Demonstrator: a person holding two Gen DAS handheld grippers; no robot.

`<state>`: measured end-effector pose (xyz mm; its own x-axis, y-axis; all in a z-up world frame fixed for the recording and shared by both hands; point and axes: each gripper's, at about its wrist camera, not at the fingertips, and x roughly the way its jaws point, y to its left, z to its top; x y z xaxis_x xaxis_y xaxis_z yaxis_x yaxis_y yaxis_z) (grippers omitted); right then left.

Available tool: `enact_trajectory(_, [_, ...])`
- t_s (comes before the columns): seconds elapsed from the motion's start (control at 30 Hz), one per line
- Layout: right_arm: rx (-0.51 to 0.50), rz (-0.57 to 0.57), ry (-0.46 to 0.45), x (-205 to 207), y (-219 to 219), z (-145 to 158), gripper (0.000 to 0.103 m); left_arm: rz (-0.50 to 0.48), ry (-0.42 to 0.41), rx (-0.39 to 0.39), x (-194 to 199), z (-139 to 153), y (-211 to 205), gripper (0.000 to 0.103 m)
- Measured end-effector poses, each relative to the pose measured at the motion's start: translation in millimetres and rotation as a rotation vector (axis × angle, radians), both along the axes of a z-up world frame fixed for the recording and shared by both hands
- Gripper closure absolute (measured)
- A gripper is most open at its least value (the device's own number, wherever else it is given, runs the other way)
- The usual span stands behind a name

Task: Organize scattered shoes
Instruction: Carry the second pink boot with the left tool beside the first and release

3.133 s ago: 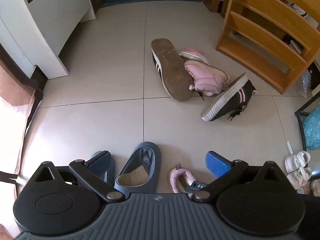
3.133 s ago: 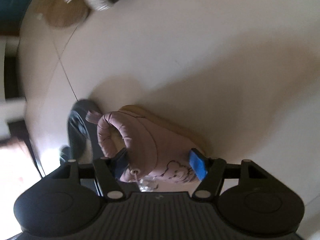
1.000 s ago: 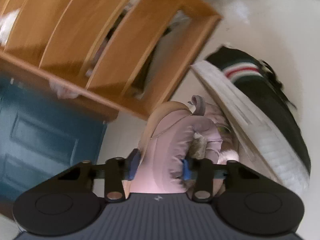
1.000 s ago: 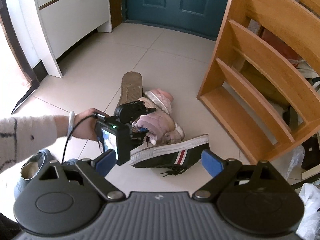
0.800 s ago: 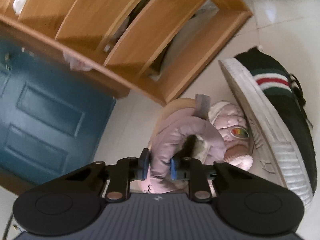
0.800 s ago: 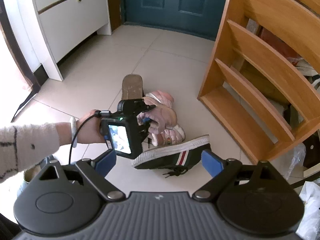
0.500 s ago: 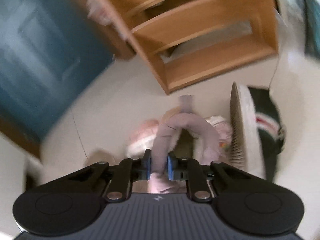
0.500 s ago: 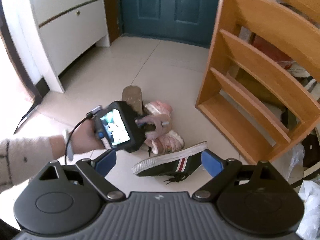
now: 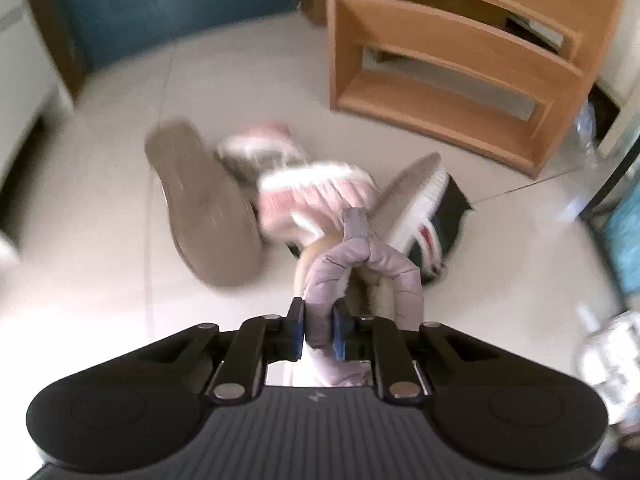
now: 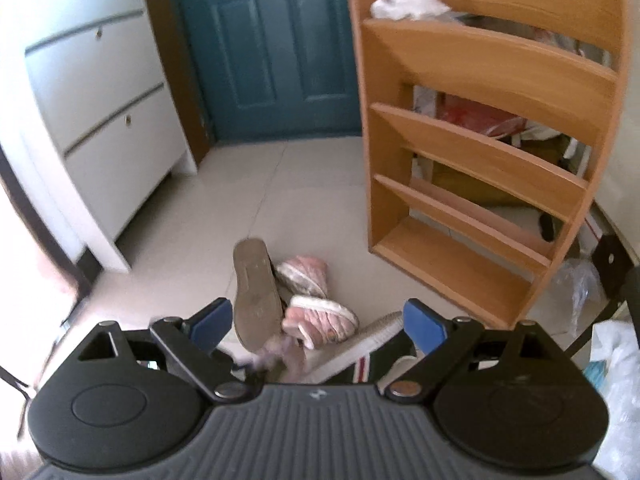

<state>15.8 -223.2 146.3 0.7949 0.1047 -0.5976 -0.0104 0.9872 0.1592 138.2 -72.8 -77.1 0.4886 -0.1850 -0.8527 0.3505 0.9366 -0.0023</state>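
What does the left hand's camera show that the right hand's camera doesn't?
Only the left wrist view shows the left gripper shut on the padded collar of a mauve boot. Only the right wrist view shows the open right gripper, the white cabinet and the shelf's upper tiers. Both show the pink shoes, an upturned sole, the striped sneaker and the teal door.

A: The boot (image 9: 362, 270) looks like soft puffy cloth, with fur inside. The floor (image 9: 100, 272) is smooth, shiny tile.

B: The rack (image 10: 476, 128) is smooth wood. The door (image 10: 276, 44) is painted and a bit shiny. The gripper (image 9: 319, 330) is dull black plastic with blue pads (image 9: 298, 326), and the bags (image 10: 580, 284) are thin, crinkly plastic
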Motion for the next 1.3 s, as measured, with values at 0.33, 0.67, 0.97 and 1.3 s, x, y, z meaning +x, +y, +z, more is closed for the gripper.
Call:
enact_trajectory(0.33, [0.032,0.002,-0.017,-3.9,-6.6,8.2,0.011,0.033,0.100,0.024,-56.4,-20.7,-14.3,0.088])
enact_trajectory(0.67, [0.005,0.004,0.025,0.2,-4.5,-1.1,0.011,0.023,0.208,0.029,-82.2,-78.4,-33.8,0.103])
enact_trajectory(0.97, [-0.004,0.019,0.037,-2.2,1.4,-4.3,0.011,0.050,0.235,0.016,-84.6,-76.4,-16.7,0.057])
enact_trajectory(1.3, [0.011,0.009,0.056,3.9,-7.0,-18.7,0.010,0.022,0.263,0.083,-103.0,1.3,13.8,0.022])
